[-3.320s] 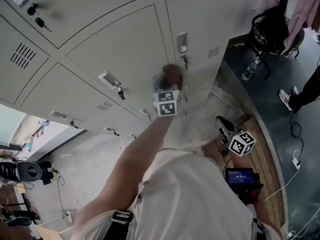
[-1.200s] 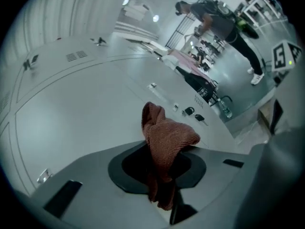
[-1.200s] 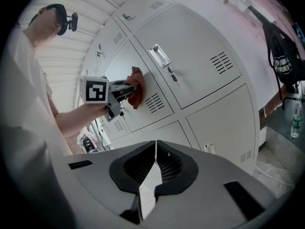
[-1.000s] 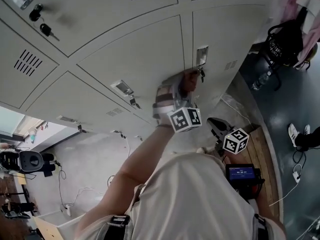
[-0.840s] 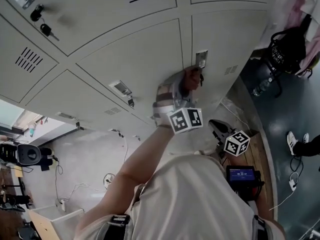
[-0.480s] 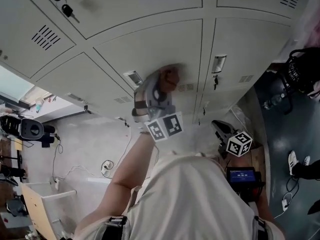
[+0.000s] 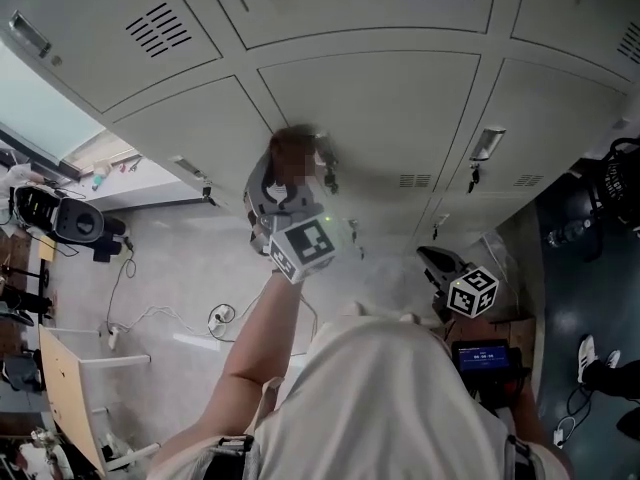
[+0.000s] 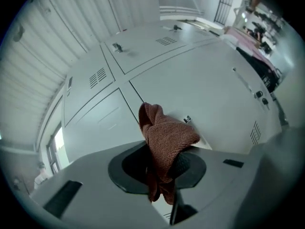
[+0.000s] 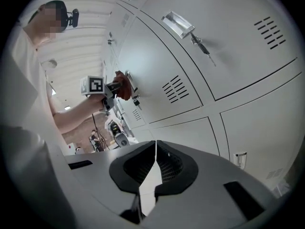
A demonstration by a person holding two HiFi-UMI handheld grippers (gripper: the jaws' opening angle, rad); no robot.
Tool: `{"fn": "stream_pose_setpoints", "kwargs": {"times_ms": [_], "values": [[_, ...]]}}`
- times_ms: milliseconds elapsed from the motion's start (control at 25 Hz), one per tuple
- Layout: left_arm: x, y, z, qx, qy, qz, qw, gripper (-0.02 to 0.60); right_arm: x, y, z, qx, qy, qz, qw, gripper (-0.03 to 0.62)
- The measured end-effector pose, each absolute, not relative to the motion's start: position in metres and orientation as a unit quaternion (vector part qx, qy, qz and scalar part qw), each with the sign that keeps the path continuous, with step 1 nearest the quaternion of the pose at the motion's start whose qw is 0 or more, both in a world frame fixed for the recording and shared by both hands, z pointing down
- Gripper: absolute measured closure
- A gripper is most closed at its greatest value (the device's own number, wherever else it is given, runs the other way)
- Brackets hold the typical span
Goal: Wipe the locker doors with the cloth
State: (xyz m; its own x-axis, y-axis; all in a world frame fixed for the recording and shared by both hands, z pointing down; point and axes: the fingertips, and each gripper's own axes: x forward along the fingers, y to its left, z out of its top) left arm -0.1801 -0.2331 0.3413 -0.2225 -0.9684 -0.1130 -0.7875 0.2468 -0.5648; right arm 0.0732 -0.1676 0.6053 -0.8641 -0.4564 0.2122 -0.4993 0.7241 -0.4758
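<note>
Holding a reddish-brown cloth (image 8: 167,135) in the left gripper (image 8: 162,165), jaws clenched on its lower part, bunched top sticking out past them. Raised on an outstretched bare arm (image 7: 255,338) to mid-frame in the head view, with the marker cube (image 7: 305,248) facing the camera. Cloth end placed right at the seam between two grey locker doors (image 7: 380,108), just beside a small handle with a key (image 7: 326,171). Looks like touching the metal, but hard to confirm through the motion blur. Also visible at left of the right gripper view: same cloth (image 9: 123,86) up against the door, close to a set of vent slots (image 9: 174,88).

Right gripper (image 9: 156,162) low at lower right of the head view (image 7: 430,258), well apart from the cloth. Jaws pressed together with nothing between them, only a thin slit of light. Aimed at the lockers, not touching them. Another handle with a hanging key (image 9: 178,24) at upper middle of that view.

Pale floor with loose cables (image 7: 150,318) at lower left of the head view. Black bag (image 7: 620,183) at the right edge.
</note>
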Motion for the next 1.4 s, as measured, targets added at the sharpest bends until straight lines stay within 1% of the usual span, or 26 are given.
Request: {"fn": "stream_pose_setpoints", "kwargs": {"times_ms": [40, 160, 600, 720, 840, 920, 1000, 1160, 1400], "values": [[-0.178, -0.234, 0.339, -0.586, 0.756, -0.189, 0.223, 0.505, 0.072, -0.166, 0.605, 0.259, -0.927, 0.268, 0.04, 0.574], [-0.145, -0.238, 0.326, -0.614, 0.733, -0.162, 0.244, 0.505, 0.076, -0.162, 0.607, 0.271, -0.923, 0.27, 0.039, 0.574], [0.024, -0.272, 0.312, -0.729, 0.594, -0.133, 0.314, 0.505, 0.146, -0.154, 0.605, 0.364, -0.89, 0.274, 0.007, 0.574], [0.064, -0.278, 0.306, -0.748, 0.566, -0.133, 0.32, 0.505, 0.16, -0.151, 0.604, 0.38, -0.883, 0.274, 0.003, 0.574], [0.083, -0.281, 0.294, -0.755, 0.559, -0.123, 0.32, 0.505, 0.165, -0.151, 0.601, 0.387, -0.881, 0.271, -0.001, 0.574], [0.08, -0.28, 0.287, -0.757, 0.561, -0.112, 0.314, 0.505, 0.164, -0.153, 0.6, 0.387, -0.881, 0.271, -0.004, 0.574], [0.063, -0.277, 0.285, -0.754, 0.571, -0.101, 0.307, 0.505, 0.16, -0.155, 0.6, 0.382, -0.883, 0.271, -0.003, 0.574], [0.007, -0.269, 0.286, -0.734, 0.607, -0.085, 0.294, 0.505, 0.146, -0.165, 0.6, 0.365, -0.891, 0.271, 0.001, 0.574], [-0.085, -0.253, 0.299, -0.687, 0.668, -0.099, 0.268, 0.505, 0.112, -0.175, 0.599, 0.325, -0.907, 0.269, 0.014, 0.574]]}}
